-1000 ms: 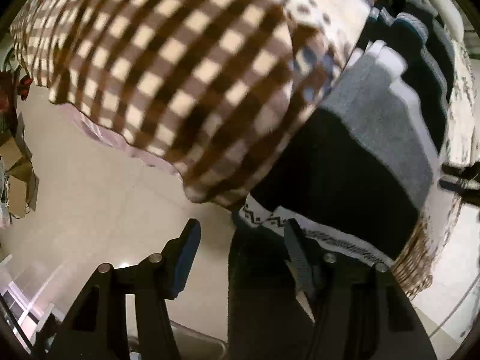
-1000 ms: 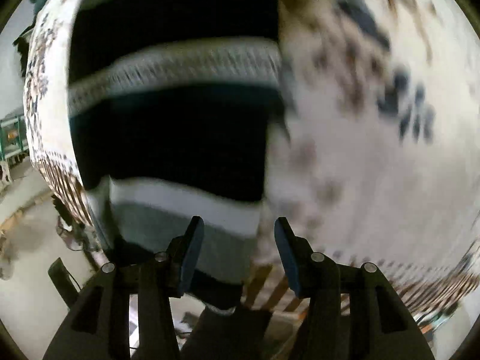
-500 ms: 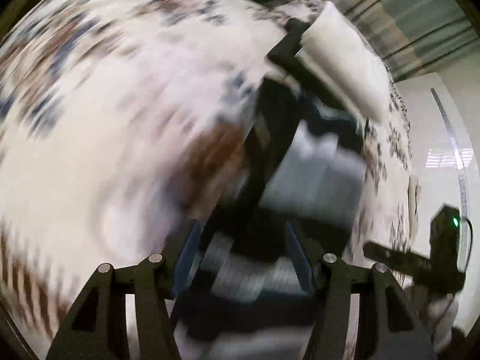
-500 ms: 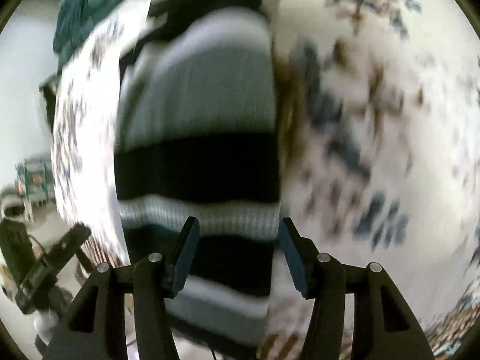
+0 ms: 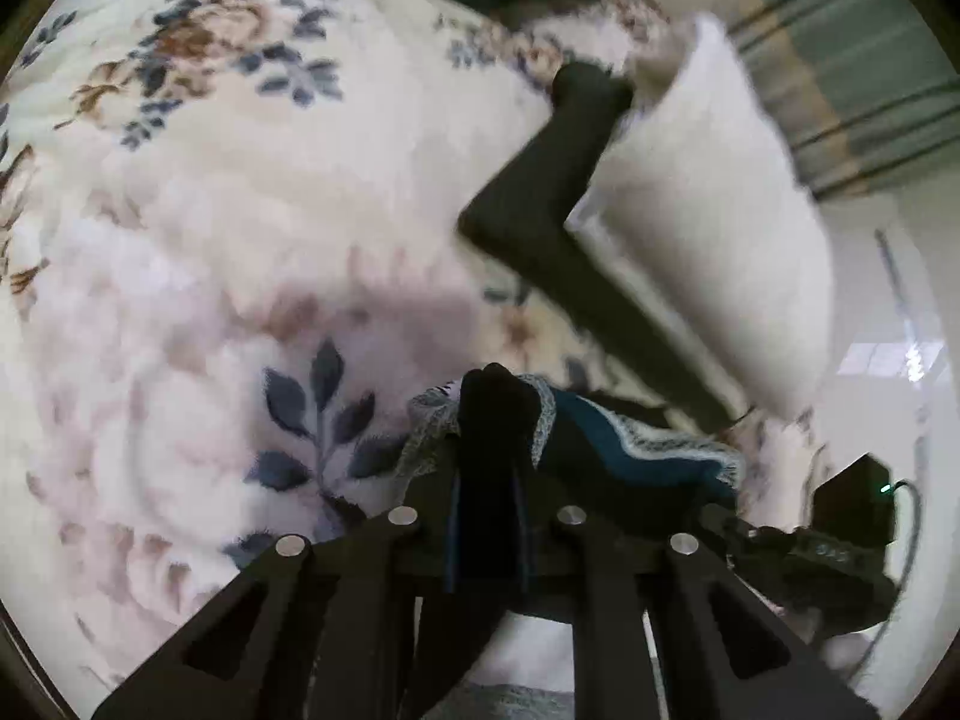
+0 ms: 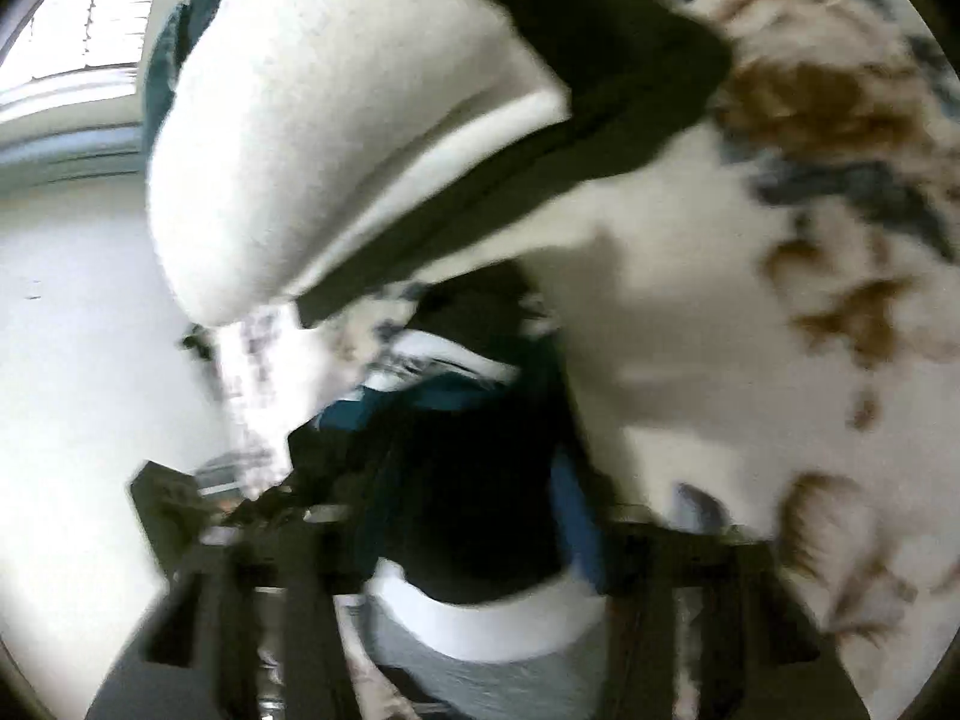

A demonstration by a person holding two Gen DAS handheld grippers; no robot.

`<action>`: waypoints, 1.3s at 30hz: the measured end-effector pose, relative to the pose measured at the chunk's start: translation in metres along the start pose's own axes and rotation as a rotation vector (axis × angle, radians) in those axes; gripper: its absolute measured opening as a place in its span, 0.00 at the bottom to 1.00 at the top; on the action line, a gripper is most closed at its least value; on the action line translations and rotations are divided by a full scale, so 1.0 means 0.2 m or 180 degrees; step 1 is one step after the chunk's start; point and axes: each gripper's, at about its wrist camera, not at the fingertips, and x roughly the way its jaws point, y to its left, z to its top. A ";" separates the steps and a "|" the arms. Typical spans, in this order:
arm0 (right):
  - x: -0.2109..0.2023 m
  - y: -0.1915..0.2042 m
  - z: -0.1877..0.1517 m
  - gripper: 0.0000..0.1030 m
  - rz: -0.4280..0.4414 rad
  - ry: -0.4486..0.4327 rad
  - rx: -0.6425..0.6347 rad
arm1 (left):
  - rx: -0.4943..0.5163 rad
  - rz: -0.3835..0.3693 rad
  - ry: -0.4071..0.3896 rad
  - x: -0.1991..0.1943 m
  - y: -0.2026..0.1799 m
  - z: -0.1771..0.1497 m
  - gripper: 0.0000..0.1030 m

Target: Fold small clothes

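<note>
Both tools have swung from the bed edge to its floral fleece blanket (image 5: 198, 252), jaws just closing: left tool (image 5: 487, 516) and right tool (image 6: 474, 516) each clench the striped knit sweater's (image 5: 606, 450) edge, probably to fold it over.

The place reads as a bedroom in a home. A plush floral blanket (image 5: 252, 228) in cream, blue and brown covers a bed and fills most of both views, with a white pillow (image 5: 708, 228) lying on it beside a black garment (image 5: 540, 198). A pale glossy floor (image 5: 882, 324) shows past the bed's edge, and a bright window (image 6: 90, 18) (top left of the right wrist view) lights the room.
</note>
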 end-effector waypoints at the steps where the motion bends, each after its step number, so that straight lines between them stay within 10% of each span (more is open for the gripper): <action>1: -0.02 0.02 0.01 0.04 -0.0031 -0.0011 -0.0061 | -0.0047 -0.0090 -0.0061 -0.04 0.01 0.02 0.10; 10: 0.00 -0.03 0.08 0.08 -0.0526 -0.0081 0.0093 | -0.0273 -0.0331 0.0358 0.18 0.21 0.13 0.17; 15: -0.14 0.05 0.06 0.62 -0.0324 -0.0440 0.0159 | -0.0002 -0.0372 0.0376 0.16 0.16 0.20 0.39; 18: -0.08 0.05 0.15 0.62 -0.0400 -0.0377 0.0262 | 0.0164 -0.0257 0.0351 0.24 0.12 0.24 0.31; 19: -0.02 0.06 0.16 0.59 -0.0440 -0.0347 0.0300 | 0.0218 -0.0255 0.0352 0.24 0.10 0.26 0.03; 21: 0.08 0.09 0.20 0.07 -0.0580 -0.0306 0.0283 | 0.0255 -0.0301 0.0327 0.21 0.08 0.29 0.04; 27: 0.11 0.27 0.24 0.07 -0.1239 -0.0597 -0.0165 | 0.0469 0.0045 0.0323 0.24 0.12 0.35 0.01; 30: 0.07 0.17 0.27 0.15 -0.1095 -0.0414 0.0200 | 0.0106 -0.0333 0.0437 0.16 0.25 0.36 0.05; 34: -0.09 0.15 0.07 0.55 -0.0634 -0.0468 0.0313 | 0.0027 -0.0659 0.0494 0.02 0.28 0.24 0.68; 37: -0.10 0.07 -0.10 0.55 -0.0453 -0.0331 0.0503 | 0.0098 -0.0755 0.0654 0.06 0.24 0.13 0.63; 39: -0.06 0.00 -0.20 0.55 -0.0418 -0.0233 0.0629 | 0.0251 -0.0534 0.0690 0.11 0.18 0.09 0.10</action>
